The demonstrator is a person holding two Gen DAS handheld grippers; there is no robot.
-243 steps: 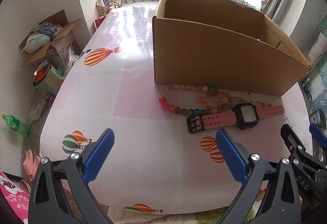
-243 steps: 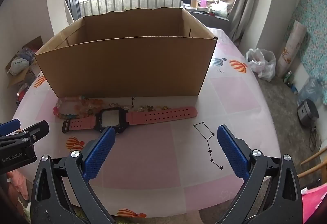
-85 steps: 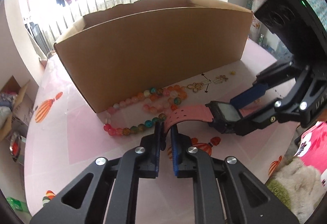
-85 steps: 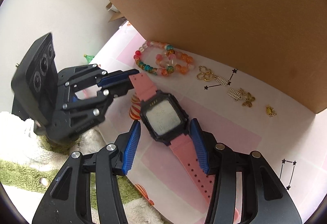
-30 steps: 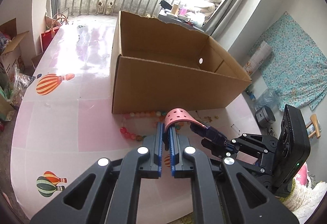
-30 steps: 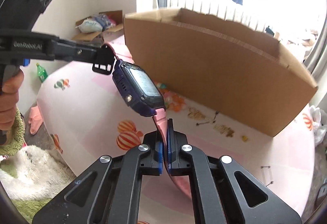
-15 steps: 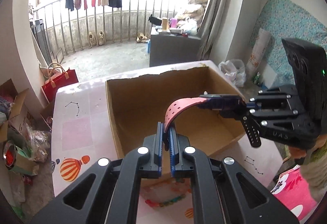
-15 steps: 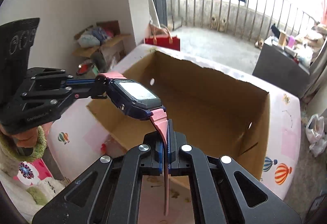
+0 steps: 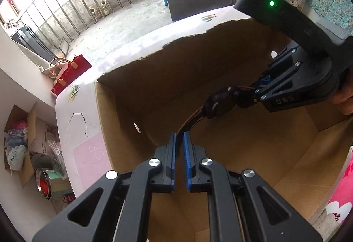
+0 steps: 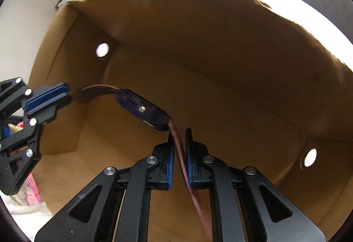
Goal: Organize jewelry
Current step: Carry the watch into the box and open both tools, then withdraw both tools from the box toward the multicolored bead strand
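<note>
The watch (image 10: pixel 143 111) is hung across the middle of the frame inside the cardboard box (image 10: pixel 220 47), strung between the two tools by its straps. The right gripper (image 10: pixel 178 164) has just been eased apart, so the strap is seen running loosely through a narrow gap and lying against one pad only, while the left gripper (image 9: pixel 179 144) has also just been cracked open, though whether its strap end is still pinched can't really be told. It's judged light and floppy, slick on the bands and stiff only at the case, so it's best taken by the strap close to the case.
</note>
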